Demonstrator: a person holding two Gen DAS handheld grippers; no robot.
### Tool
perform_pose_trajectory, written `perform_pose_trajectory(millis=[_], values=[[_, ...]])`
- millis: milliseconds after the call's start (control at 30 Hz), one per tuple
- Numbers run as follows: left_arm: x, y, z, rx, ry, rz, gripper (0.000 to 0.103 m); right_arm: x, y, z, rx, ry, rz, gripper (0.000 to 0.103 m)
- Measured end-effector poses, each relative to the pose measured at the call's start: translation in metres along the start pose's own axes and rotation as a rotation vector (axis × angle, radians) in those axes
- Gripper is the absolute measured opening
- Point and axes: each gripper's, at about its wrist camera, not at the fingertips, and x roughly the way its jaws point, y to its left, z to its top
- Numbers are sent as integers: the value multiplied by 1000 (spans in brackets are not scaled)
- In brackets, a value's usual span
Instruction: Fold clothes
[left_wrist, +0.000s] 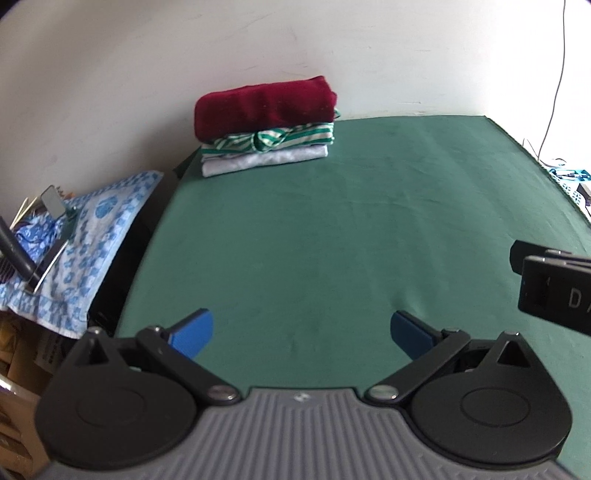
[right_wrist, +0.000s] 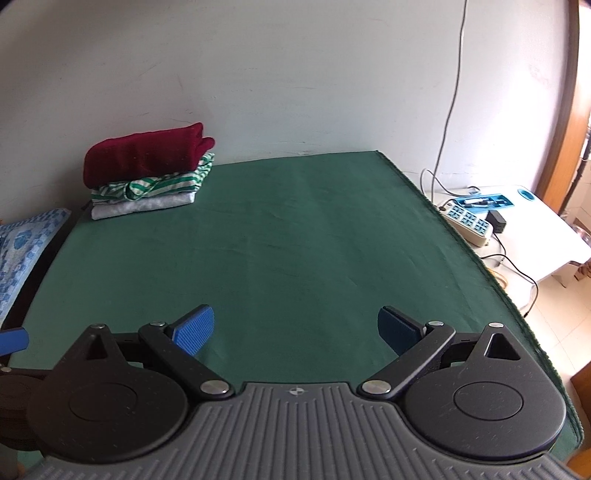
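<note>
While both grippers, left gripper (left_wrist: 301, 330) and right gripper (right_wrist: 295, 328), hover with fingers wide apart and empty, folded clothes (right_wrist: 147, 171) sit stacked far left on the bench (right_wrist: 295, 240).

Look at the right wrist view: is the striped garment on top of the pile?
No, the red garment tops the pile, with the striped garment under it and a grey one at the bottom.
</note>
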Motion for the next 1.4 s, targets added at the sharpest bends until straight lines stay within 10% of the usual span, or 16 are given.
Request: perform_pose_trajectory(millis=[1400], values=[[23,73,-27,-122,75,86,103,16,75,-12,-138,81,162,97]])
